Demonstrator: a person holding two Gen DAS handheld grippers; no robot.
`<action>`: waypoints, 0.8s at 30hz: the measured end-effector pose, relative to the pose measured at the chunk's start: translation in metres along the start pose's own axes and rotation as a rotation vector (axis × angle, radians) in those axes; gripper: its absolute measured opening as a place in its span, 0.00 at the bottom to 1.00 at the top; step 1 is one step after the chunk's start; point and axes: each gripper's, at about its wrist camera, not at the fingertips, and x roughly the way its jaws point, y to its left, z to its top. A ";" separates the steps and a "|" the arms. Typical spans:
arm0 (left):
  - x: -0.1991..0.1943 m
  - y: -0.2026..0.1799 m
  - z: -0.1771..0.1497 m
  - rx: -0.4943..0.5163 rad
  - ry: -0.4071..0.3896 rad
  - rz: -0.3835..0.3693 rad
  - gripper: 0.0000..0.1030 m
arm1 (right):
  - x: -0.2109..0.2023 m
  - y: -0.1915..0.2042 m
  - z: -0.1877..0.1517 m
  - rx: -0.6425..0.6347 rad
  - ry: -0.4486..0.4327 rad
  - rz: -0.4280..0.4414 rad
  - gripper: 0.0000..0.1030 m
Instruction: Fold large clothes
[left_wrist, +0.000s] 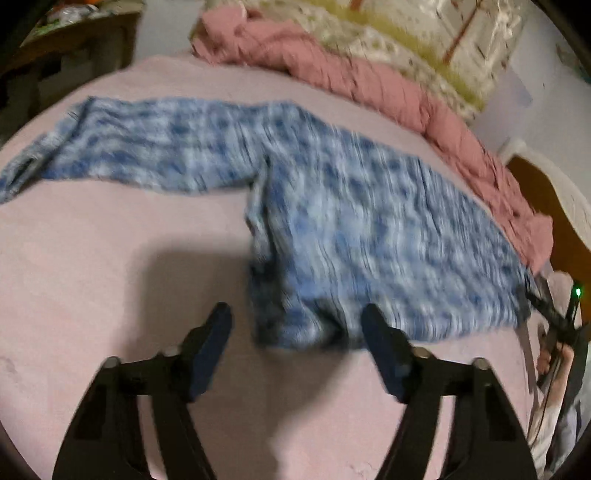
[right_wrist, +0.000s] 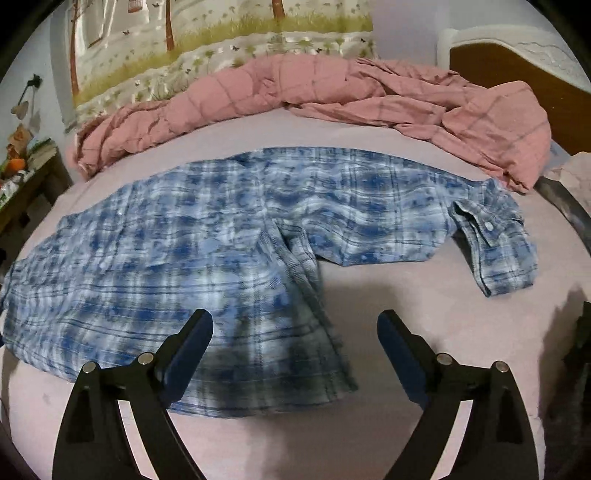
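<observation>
Both sets of jaws apart, nothing between them. My right gripper (right_wrist: 295, 325) hangs over the near hem of the blue plaid shirt (right_wrist: 229, 236); my left gripper (left_wrist: 295, 321) sits just short of the shirt's opposite near corner. Shirt lies flat on the bed (right_wrist: 424, 314), long axis running side to side across both views, one sleeve stretched out to each side, buttoned cuff (right_wrist: 491, 240) off to the right in the right view. Fabric is soft and wrinkled. Right looks closer. Beyond it a rumpled pink blanket (right_wrist: 332, 92), then a printed pillow (right_wrist: 221, 40).
</observation>
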 end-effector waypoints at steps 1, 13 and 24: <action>0.005 -0.001 -0.001 -0.004 0.024 0.014 0.36 | 0.001 0.002 0.000 -0.013 0.009 -0.004 0.89; 0.002 0.000 -0.004 0.062 -0.003 0.226 0.07 | 0.039 0.029 -0.016 -0.174 0.149 -0.125 0.89; -0.030 -0.031 -0.006 0.195 -0.274 0.299 0.55 | -0.009 -0.006 0.002 0.004 -0.082 -0.043 0.89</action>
